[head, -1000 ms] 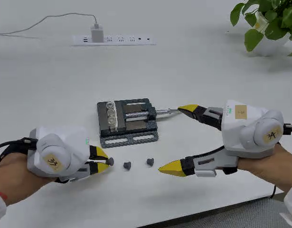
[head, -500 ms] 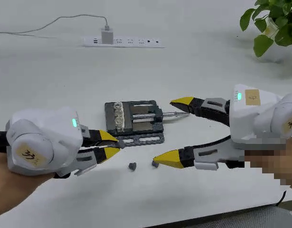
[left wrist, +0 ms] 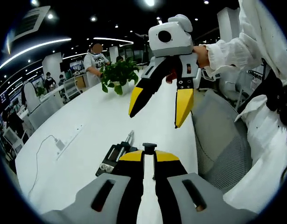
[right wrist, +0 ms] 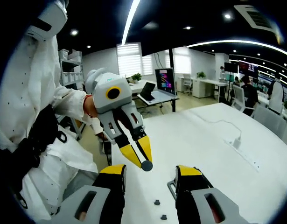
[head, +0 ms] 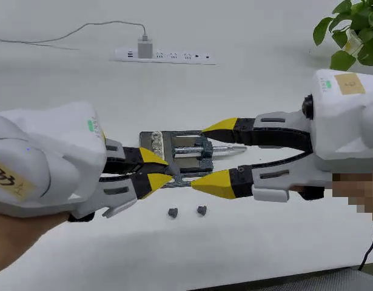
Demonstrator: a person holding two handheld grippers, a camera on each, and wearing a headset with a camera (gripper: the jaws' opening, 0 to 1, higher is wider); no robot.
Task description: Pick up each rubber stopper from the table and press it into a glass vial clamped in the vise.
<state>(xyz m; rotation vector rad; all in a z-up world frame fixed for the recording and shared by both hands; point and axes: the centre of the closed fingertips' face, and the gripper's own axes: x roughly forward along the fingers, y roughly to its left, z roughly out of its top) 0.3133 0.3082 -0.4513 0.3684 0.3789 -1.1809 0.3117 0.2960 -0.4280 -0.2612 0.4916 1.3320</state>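
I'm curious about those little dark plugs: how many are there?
3: one stopper pinched by the left hand-held gripper, two loose on the table before the vise; others may be hidden.

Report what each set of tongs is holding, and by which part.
Left tongs pinch a rubber stopper by its narrow end at their tips, wider head sticking out. Right tongs stand open, holding nothing.

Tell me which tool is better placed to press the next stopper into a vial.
Left, most likely. The left tool is shut on a rubber stopper, close to the vise holding the glass vials. The right tool is open and holds nothing.
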